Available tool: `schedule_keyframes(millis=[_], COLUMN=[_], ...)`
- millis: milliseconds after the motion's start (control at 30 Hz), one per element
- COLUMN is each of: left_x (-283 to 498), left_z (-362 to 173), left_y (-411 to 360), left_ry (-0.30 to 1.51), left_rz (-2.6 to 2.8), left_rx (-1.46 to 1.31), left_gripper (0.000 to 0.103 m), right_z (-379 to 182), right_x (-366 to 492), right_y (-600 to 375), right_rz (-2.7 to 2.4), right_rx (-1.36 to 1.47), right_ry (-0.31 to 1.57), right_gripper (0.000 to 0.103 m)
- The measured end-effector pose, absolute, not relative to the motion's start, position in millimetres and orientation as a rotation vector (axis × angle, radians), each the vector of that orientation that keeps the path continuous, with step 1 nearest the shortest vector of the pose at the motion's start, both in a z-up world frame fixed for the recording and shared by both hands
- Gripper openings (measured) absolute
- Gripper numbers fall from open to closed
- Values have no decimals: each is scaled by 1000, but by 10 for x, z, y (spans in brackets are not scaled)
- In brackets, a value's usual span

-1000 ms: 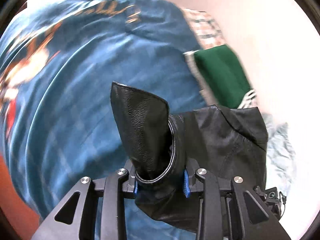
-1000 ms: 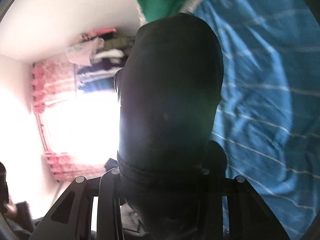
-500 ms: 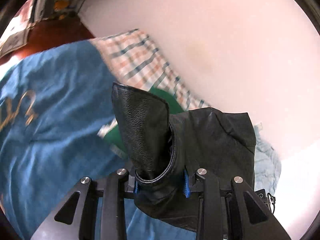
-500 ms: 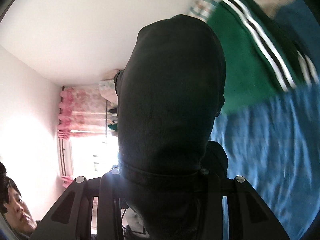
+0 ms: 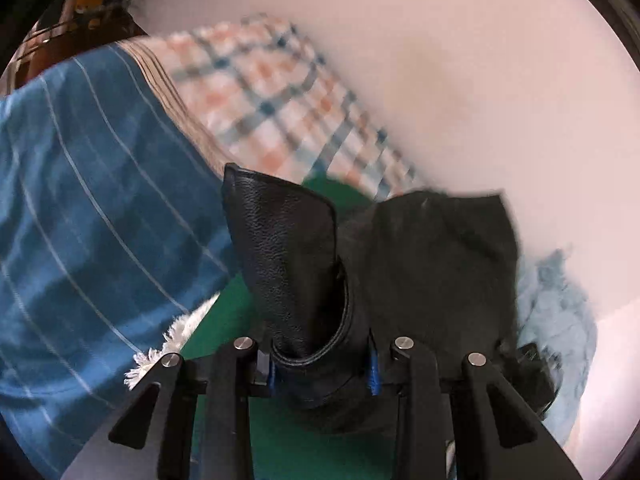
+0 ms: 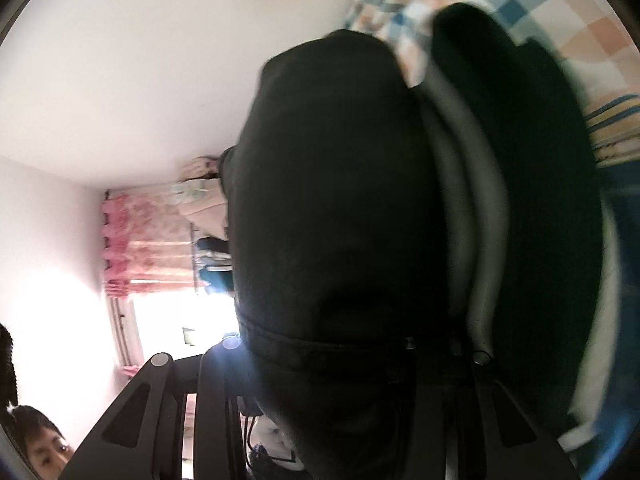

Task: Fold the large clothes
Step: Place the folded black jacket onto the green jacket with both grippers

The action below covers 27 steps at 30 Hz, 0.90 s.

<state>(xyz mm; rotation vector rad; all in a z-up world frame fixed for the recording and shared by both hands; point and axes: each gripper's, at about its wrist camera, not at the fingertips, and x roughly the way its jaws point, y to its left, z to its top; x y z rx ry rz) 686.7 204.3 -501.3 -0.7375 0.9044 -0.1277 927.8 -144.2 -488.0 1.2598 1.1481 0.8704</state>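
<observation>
A black leather garment [image 5: 288, 256] is pinched in my left gripper [image 5: 322, 368], which is shut on a hemmed edge that stands up between the fingers; the rest hangs to the right [image 5: 440, 272]. My right gripper [image 6: 320, 360] is shut on another part of the same black leather garment [image 6: 320, 200], which bulges up and covers the fingertips. Both grippers hold it lifted above the bed.
A blue striped blanket [image 5: 80, 220] covers the bed at left. A checked sheet [image 5: 272, 92] lies by the pale wall. A green garment [image 5: 224, 340] and a light blue cloth [image 5: 560, 320] lie below. The right view shows a pink curtain [image 6: 148, 240] and the person's face [image 6: 40, 448].
Both grippers swung with the leather garment still held: the blue blanket slid left and down in view, and the checked sheet and wall came in. The right view turned further toward the dark-striped cloth.
</observation>
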Motion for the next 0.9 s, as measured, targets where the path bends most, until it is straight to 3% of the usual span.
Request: schedule_keyframes(millis=[100, 233, 300, 333, 367, 433, 600, 667, 900], left_x=[6842, 6848, 6806, 6816, 6793, 6760, 6481, 6249, 5451], left_z=[-4997, -4843, -4731, -4734, -4691, -4631, -4317, -4135, -3404], left_y=[1930, 1861, 1760, 1749, 1702, 1651, 1458, 1394, 1325], left_ry=[922, 969, 994, 993, 999, 999, 982, 964, 938], left_rz=[-150, -123, -76, -63, -37, -4, 79, 98, 56], left_rx=[-660, -555, -435, -401, -345, -264, -59, 3, 55], left_gripper=[33, 40, 51, 61, 83, 95, 96, 101, 102], right_z=[-4899, -4487, -4244, -4122, -4001, -3732, -3262, -3090, -2304], right_x=[9303, 9240, 9119, 9056, 9002, 8808, 8044, 7776, 6687], right_y=[-1514, -1452, -1310, -1243, -1162, -919, -502, -417, -179], right_rz=[812, 611, 477, 411, 351, 187, -92, -147, -254], right_rx=[1252, 980, 797, 706, 606, 344, -15, -39, -15], right_ry=[1207, 1298, 1301, 1296, 1294, 1263, 1217, 1206, 1125], right_gripper=[47, 68, 76, 86, 89, 90, 94, 95, 95])
